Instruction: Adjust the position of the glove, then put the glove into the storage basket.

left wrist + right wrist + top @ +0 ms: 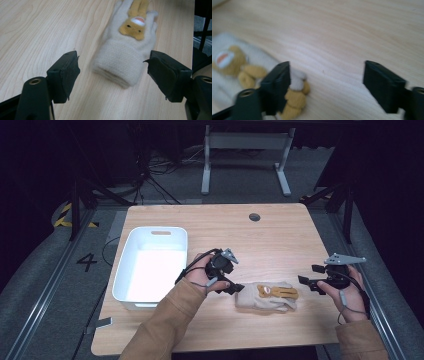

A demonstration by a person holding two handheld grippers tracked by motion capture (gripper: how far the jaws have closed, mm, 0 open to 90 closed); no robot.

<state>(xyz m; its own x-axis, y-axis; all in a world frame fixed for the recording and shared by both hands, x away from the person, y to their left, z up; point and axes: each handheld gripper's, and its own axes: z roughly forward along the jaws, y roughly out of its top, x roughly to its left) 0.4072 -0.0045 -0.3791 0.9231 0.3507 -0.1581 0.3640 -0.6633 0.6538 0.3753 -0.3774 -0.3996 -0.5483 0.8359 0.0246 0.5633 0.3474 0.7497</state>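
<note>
Going left to right on the table point(280, 227): a white bin point(152, 265) sits at the left side, handle slot at its far end. Just right of it is my left gripper point(235, 287), jaws spread wide and pinching nothing, pointing at the cuff of the glove point(267, 296). The glove lies flat near the front edge, between my 2 grippers, cuff toward the left one and fingers toward the right one. My right gripper point(307, 282) hangs near the fingertip end, jaws also spread, nothing in them.

Handling-wise, my guess is it's light, soft and floppy, a fuzzy knit with a little tan bear on the back. It won't slip much and nothing's fragile, but it'll sag and fold wherever I lift. The ribbed cuff looks thickest, so that's where I'd bite, low to the table so I catch both layers.

The left gripper view gives me the cuff point(120, 66) framed between the jaws and the bear's face point(132, 26), which is tiny from the high view. The right gripper view is blurry, but it puts the tan bear bits right by 1 jaw. Only the high view gives me the bin.
</note>
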